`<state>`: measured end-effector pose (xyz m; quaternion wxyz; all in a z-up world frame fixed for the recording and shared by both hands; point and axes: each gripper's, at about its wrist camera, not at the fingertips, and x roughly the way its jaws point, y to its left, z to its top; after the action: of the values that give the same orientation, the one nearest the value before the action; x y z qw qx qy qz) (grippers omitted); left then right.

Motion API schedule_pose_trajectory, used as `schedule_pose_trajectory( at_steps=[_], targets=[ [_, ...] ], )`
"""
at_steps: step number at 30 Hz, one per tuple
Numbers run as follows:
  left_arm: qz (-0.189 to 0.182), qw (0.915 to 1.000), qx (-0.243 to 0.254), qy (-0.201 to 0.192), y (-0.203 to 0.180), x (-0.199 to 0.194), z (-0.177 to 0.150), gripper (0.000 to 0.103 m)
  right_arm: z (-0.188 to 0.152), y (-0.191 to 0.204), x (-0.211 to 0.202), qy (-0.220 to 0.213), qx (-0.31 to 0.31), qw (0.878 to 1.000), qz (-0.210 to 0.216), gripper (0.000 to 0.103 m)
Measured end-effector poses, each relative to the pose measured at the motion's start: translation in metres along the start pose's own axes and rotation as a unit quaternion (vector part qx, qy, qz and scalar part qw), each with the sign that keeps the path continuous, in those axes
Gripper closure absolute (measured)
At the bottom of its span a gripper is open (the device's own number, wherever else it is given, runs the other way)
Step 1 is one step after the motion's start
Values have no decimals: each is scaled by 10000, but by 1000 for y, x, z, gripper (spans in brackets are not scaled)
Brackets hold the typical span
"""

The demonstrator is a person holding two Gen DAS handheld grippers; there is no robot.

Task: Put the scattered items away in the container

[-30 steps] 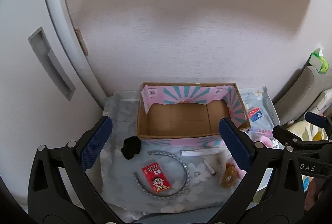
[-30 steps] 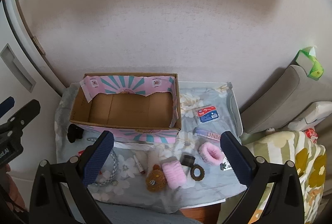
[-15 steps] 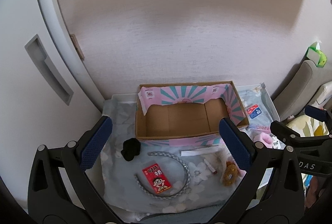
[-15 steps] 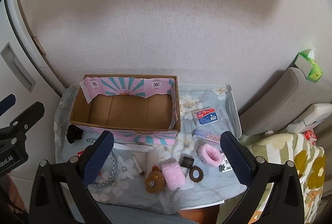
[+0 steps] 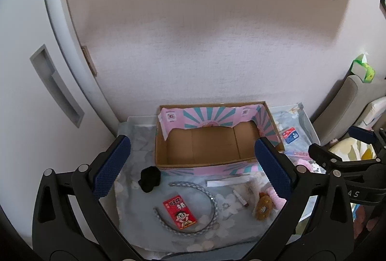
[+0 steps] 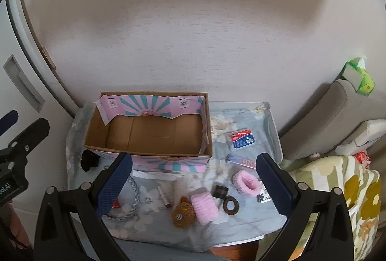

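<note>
Both tools, left tool (image 5: 193, 169) and right tool (image 6: 194, 182), hover spread wide and hold nothing. The cardboard box (image 6: 149, 133) sits empty at the worktop's back; headband (image 5: 193, 208), red packet (image 5: 179, 211), pink scrunchies (image 6: 247, 183) lie scattered before it.

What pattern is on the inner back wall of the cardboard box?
Pink with teal sunburst rays on the open cardboard box, clearest in the right wrist view.

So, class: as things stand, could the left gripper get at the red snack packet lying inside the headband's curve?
Probably yes. The left gripper is open above the table, and the red snack packet lies flat and uncovered; only the headband curves round it.
</note>
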<state>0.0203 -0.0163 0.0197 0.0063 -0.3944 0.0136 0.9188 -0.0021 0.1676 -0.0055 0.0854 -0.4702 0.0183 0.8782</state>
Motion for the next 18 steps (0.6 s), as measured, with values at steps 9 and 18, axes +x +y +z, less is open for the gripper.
schedule_pose_trajectory(
  at_steps=[9,18],
  targets=[
    [-116,9999,-58,20,6,2,-6,1,-6,-2,7,127,17,9999,40,0],
    [-40,9999,-161,-1,35,5,-21,1,-15,-29,4,-305,156,9988,340,0]
  ],
)
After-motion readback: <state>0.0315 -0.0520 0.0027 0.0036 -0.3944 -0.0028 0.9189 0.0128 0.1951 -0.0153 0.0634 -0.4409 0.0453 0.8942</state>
